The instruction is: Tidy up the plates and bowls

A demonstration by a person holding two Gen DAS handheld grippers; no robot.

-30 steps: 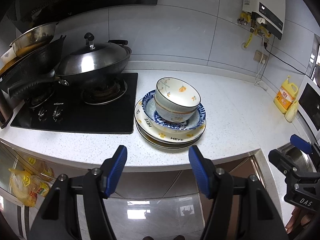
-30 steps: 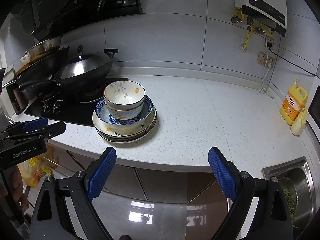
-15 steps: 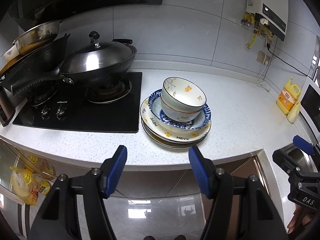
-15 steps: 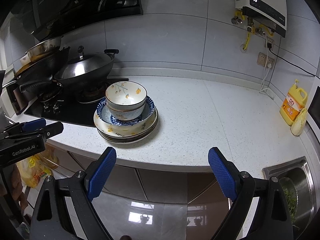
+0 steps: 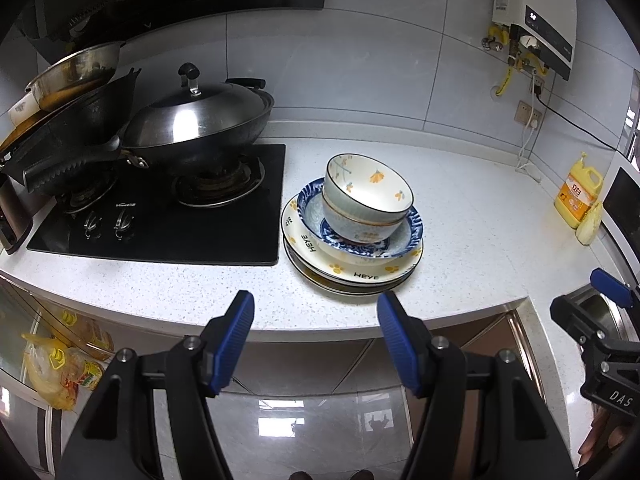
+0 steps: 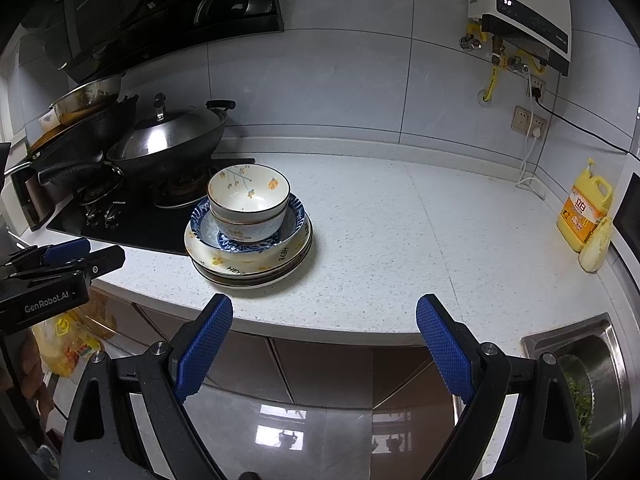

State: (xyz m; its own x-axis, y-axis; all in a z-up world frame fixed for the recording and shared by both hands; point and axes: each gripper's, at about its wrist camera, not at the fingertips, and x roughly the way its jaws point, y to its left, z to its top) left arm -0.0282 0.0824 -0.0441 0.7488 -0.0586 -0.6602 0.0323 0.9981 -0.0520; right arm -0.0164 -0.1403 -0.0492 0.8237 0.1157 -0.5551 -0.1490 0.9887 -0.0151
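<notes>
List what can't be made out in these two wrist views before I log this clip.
- Plate count under the HEYE plate: both views, only stacked rims show.
- Number of nested floral bowls: both views, lower rims hide inside each other.
- Sink contents: right wrist view, cut by the fisheye edge.
- Yellow bottle label: too small in both.
- Wok contents: covered by its lid.

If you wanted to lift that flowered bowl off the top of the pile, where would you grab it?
Probably by the rim of the flowered bowl, one finger inside and one outside, coming from above and the counter's front edge. It sits upright, open side up, nested in the blue patterned bowl, so its lower wall is partly hidden while the rim stands clear. The left tool is open, facing the stack.
</notes>
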